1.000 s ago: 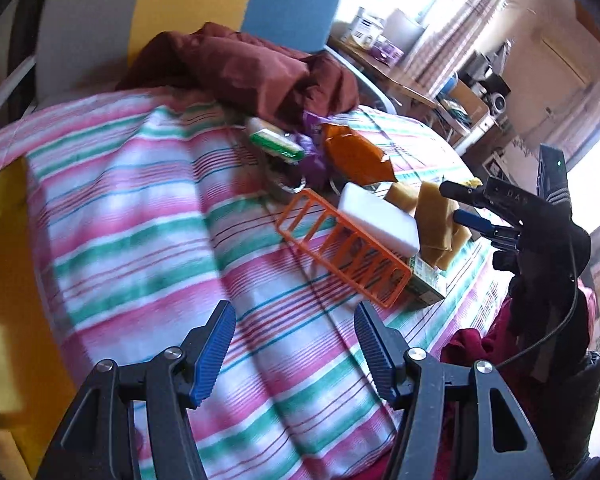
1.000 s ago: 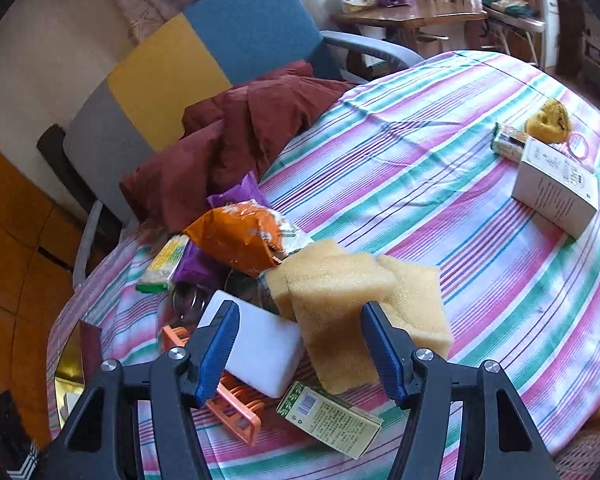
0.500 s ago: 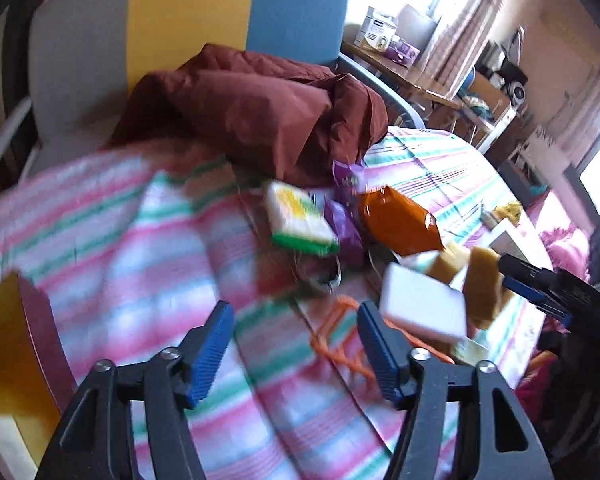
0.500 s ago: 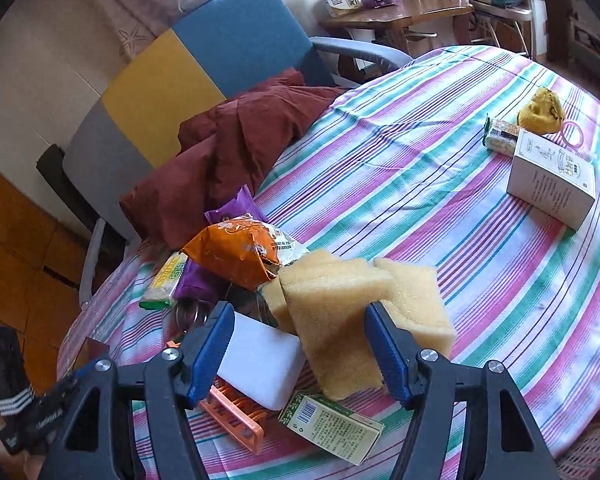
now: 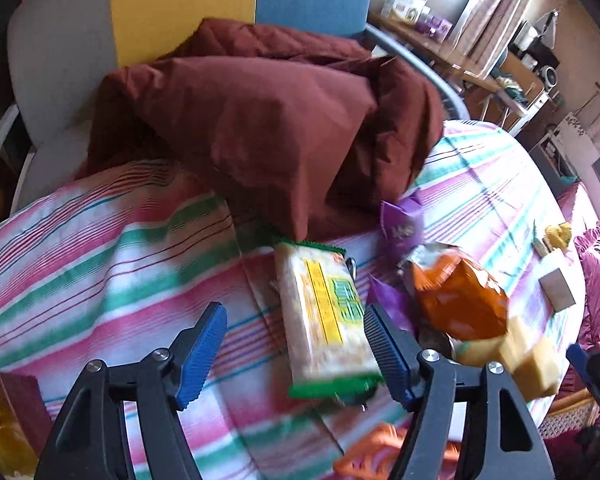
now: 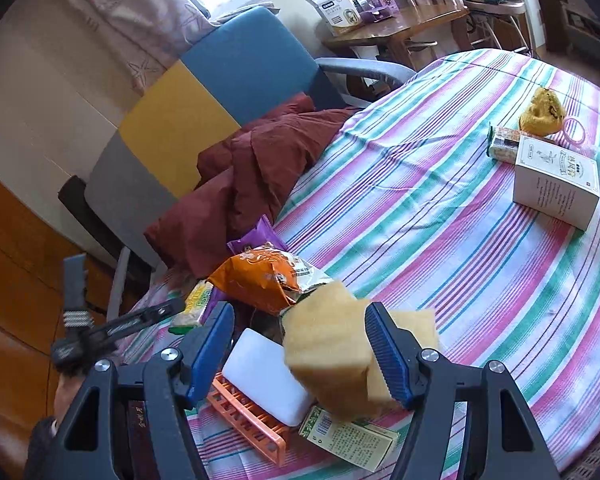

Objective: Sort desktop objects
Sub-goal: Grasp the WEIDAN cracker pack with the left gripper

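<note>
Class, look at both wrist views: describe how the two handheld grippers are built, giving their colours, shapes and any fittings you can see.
Both match. The left gripper and right gripper each have two black frame arms with triangular cut-outs and silver bolt heads. Each finger carries a blue ribbed pad. In the right wrist view, the left gripper's body shows black with a white striped marking.

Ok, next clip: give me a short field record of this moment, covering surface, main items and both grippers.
surface: striped tablecloth
left gripper: jaws opening, over the green-edged cracker packet, not gripping it
right gripper: open, over the yellow sponges, pads not pressing
pile: orange snack bag, white block, orange rack
far side: white box
</note>
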A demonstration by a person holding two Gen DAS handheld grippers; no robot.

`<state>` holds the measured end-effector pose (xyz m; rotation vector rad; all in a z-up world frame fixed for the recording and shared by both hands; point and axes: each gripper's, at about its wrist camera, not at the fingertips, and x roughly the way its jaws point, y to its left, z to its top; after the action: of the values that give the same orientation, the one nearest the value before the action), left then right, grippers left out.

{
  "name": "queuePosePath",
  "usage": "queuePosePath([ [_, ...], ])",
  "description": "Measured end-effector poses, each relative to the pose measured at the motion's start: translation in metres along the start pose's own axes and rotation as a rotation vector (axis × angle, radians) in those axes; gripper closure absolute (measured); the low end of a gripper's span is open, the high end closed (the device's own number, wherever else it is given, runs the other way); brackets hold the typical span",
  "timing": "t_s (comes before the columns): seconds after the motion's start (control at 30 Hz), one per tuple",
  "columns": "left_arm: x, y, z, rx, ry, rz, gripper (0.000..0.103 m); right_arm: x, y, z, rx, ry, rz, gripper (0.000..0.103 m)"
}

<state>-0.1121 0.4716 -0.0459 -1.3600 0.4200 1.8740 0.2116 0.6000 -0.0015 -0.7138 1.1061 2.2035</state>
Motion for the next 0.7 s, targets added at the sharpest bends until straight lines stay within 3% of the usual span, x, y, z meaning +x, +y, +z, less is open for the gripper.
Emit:
queuePosePath([
  [0.3,0.042,-0.022,0.016,0.099,0.101,0.091,0.030,0.006,0.004,-0.002,-0.026,0.026,0.010,0.034],
  [0.5,0.034,-0.012,-0.001,0.126,0.067,0.059,0.035,0.008,0.003,-0.001,-0.020,0.037,0.008,0.034],
  [0.6,0.021,-0.004,-0.017,0.144,0.019,0.048,0.044,0.009,0.004,-0.002,-0.025,0.039,0.004,0.034],
  [0.63,0.016,-0.002,-0.023,0.151,-0.003,0.048,0.054,0.009,0.005,-0.002,-0.030,0.039,0.002,0.034],
  [0.7,0.010,0.003,-0.033,0.146,-0.021,0.035,0.054,0.009,0.007,-0.002,-0.043,0.039,-0.003,0.034],
])
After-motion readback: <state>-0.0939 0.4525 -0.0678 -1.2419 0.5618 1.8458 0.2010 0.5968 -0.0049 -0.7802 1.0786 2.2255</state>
